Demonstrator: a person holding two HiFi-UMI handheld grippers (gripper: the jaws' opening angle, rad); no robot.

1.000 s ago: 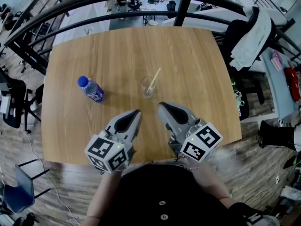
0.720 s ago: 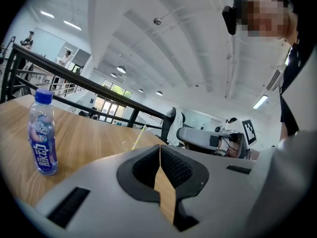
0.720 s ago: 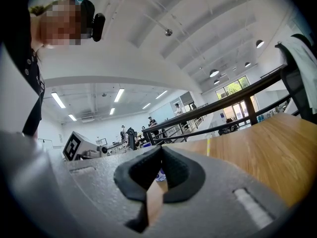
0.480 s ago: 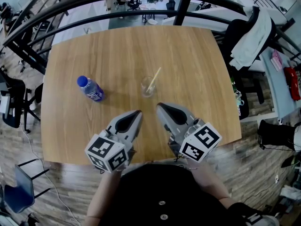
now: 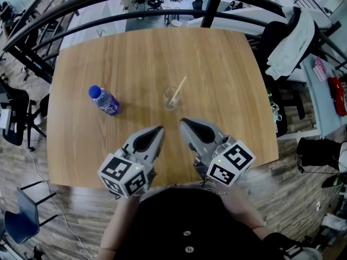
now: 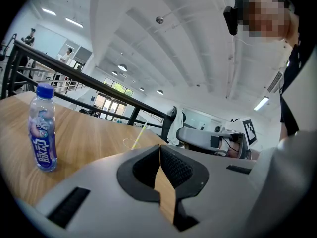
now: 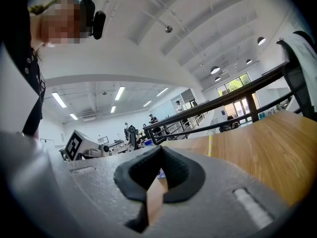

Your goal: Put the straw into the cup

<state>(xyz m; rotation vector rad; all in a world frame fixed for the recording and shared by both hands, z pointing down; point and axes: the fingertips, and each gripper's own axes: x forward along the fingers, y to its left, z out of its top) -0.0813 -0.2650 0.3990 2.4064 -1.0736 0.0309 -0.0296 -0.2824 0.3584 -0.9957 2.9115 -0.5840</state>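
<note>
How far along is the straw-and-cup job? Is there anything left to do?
It looks finished: the straw leans inside the clear cup on the table. Nothing is in hand: the left gripper and right gripper are both shut and empty, near the person, clear of the cup. Nothing seems left.

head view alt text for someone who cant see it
A straw leans in a clear cup on a wooden table, a blue-capped bottle to its left. Nearer the camera, the left tongs and right tongs are shut, empty.
</note>
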